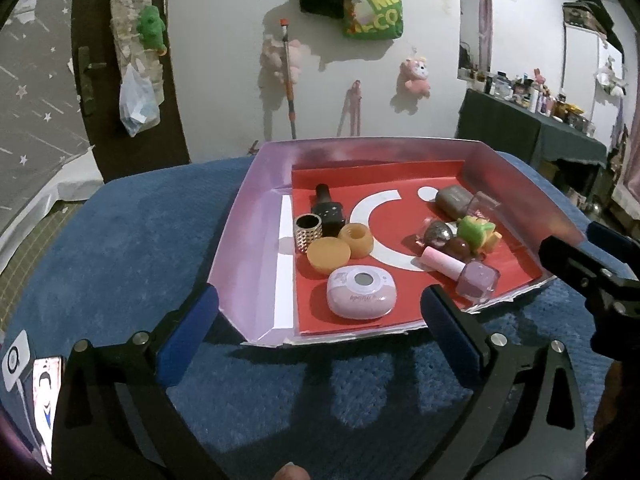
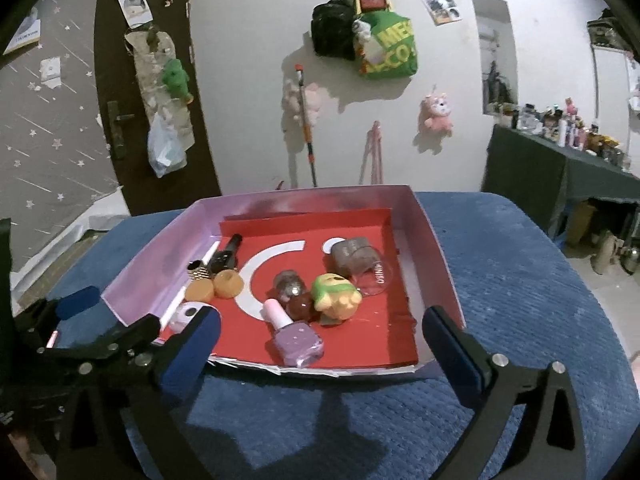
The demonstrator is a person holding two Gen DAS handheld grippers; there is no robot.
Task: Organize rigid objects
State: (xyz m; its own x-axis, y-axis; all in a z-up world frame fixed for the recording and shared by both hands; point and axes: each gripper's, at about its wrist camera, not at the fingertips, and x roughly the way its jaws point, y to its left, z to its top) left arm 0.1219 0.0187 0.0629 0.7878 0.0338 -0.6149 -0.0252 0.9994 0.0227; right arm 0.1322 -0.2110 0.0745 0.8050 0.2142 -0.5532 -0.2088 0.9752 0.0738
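A shallow box (image 1: 256, 216) (image 2: 436, 248) with pale purple walls and a red floor sits on a blue cushion. It holds a pink oval case (image 1: 361, 291), an orange jar (image 1: 356, 240) with its lid (image 1: 328, 255), a studded metal ring (image 1: 308, 232), a black bottle (image 1: 329, 210), a purple nail polish bottle (image 1: 476, 278) (image 2: 298, 338), a green-and-yellow toy (image 1: 478, 234) (image 2: 336, 292) and a clear-capped grey jar (image 2: 360, 266). My left gripper (image 1: 320, 320) is open and empty before the box's near edge. My right gripper (image 2: 320, 336) is open and empty too.
A phone (image 1: 46, 396) lies on the blue cushion (image 1: 120, 248) at the left. Plush toys and bags hang on the white wall behind. A dark table (image 2: 560, 176) crowded with bottles stands at the right. A door (image 2: 132, 120) is at the back left.
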